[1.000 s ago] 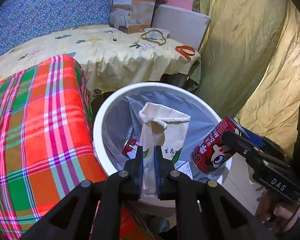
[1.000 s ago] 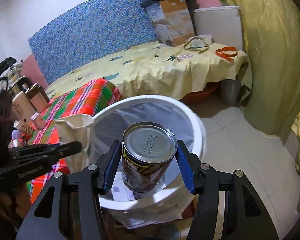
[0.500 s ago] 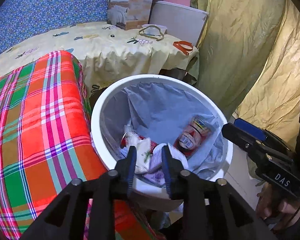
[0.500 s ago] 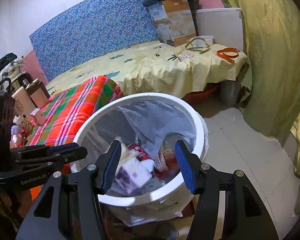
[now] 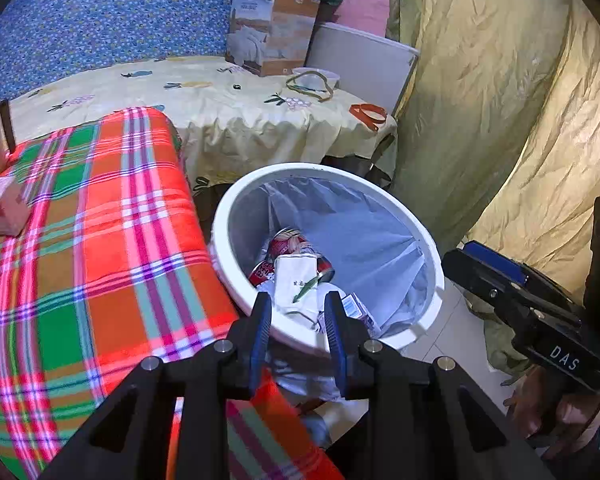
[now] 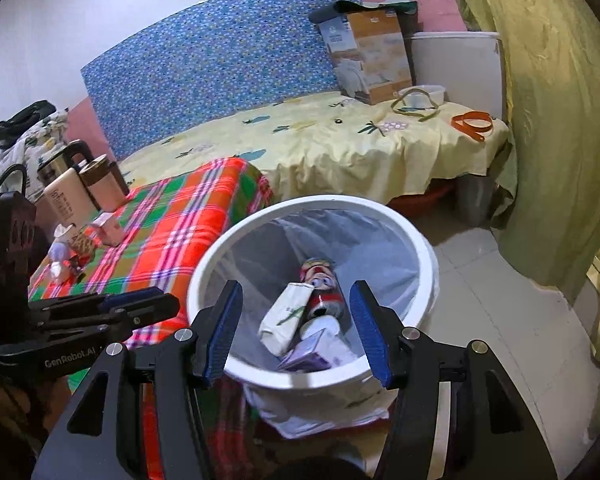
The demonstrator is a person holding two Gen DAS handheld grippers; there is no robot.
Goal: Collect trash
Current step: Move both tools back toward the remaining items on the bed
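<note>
Both claws are hovering empty above the near rim of the white trash bin (image 6: pixel 420 248), which is standing on the tiled floor (image 6: pixel 500 320) just beside the plaid-covered table (image 5: pixel 100 240). The left gripper (image 5: pixel 298 312) is holding its blue pads (image 5: pixel 260 332) partly apart with nothing pressed between them; the bin's mouth is lying just ahead of and below its tips. The right gripper (image 6: pixel 296 328) is standing with its jaws spread wider, also gripping nothing, and the bin is opening directly ahead of and beneath it. Inside the bin's grey liner (image 5: pixel 360 240), seen through the gap of each claw, a cream paper bag (image 6: pixel 284 316) is lying across a red drink can (image 6: pixel 320 280), with a purple-and-white carton (image 6: pixel 308 356) nearest the claws at the bottom. In the right wrist view the left gripper is showing off to the left, over the plaid cloth; in the left wrist view the right gripper (image 5: pixel 476 264) is sitting off to the right, beyond the bin's rim, a hand (image 5: pixel 548 412) wrapping its handle. Farther ahead of both claws a yellow-sheeted bed (image 6: pixel 320 144) is carrying a cardboard box (image 6: pixel 368 60).
</note>
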